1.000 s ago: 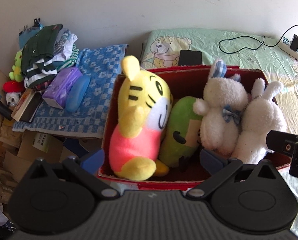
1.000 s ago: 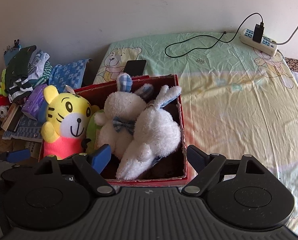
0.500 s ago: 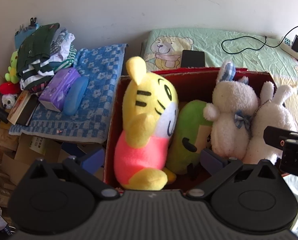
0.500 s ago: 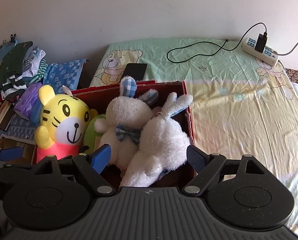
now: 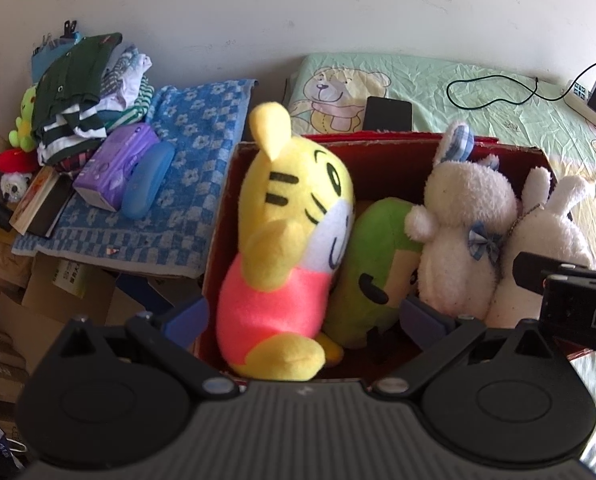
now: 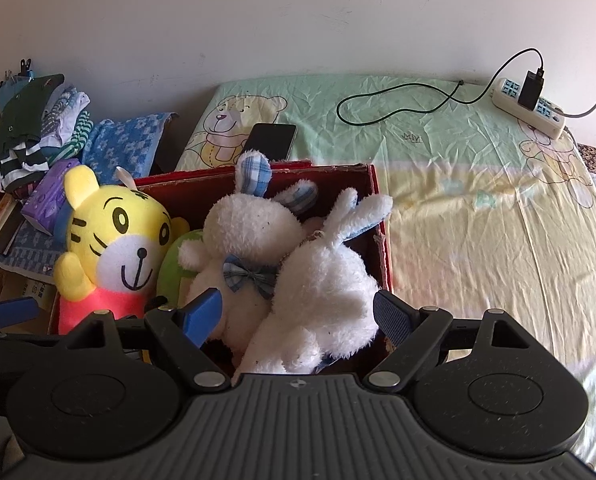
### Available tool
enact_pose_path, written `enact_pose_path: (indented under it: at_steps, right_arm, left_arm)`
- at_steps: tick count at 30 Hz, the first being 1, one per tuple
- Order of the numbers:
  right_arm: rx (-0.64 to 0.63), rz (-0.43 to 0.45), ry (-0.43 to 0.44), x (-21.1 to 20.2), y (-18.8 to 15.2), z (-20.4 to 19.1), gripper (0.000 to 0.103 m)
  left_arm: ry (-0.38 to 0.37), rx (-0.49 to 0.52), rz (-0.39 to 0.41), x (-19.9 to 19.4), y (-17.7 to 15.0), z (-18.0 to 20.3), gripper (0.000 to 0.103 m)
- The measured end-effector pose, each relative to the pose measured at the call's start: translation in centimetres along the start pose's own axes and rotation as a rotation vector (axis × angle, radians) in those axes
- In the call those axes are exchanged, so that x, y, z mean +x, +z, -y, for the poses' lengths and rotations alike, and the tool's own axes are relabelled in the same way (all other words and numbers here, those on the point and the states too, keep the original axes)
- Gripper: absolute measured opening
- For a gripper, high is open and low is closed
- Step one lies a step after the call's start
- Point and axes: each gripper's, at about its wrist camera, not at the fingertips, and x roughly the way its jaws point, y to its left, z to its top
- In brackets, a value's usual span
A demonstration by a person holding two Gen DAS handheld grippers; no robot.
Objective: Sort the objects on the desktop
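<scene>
While both grippers, left (image 5: 303, 318) and right (image 6: 298, 314), gape empty, four plush toys fill the red cardboard box (image 6: 381, 240).

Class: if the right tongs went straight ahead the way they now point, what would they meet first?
Most likely the plain white rabbit, lying between the open right tongs in the red box. Depth is hard to judge.

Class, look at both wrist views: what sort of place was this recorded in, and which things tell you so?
Most likely a bedroom at home. A bed with a teddy-bear sheet fills the right side, a red box of plush toys rests on it, and folded clothes are piled by the wall.
</scene>
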Motion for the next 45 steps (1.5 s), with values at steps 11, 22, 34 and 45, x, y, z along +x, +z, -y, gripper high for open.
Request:
enact_pose_path:
  at_steps: [11,22,34,45]
  right_arm:
    - [0.002,0.024,-0.006,-0.1,0.2,0.9,0.085]
    - [0.027,0.034,-0.022,0.1,0.2,1.2,0.085]
    - [0.038,0.038,-0.031,-0.3,-0.3,0.6,0.085]
    - [0.068,0.015,-0.023,-0.1,-0.7,-0.1,0.085]
  left_arm:
    - [0.002,-0.015,0.013,-0.2,-0.3,0.0,0.102]
    - [-0.043,-0.044,0.035,-0.3,-0.5,-0.1,0.102]
    - [-0.028,-0.016,0.065,-0.9,-0.5,-0.3,0.102]
    - [-0.056,-0.017,0.035,-1.0,-0.9,-1.1,0.102]
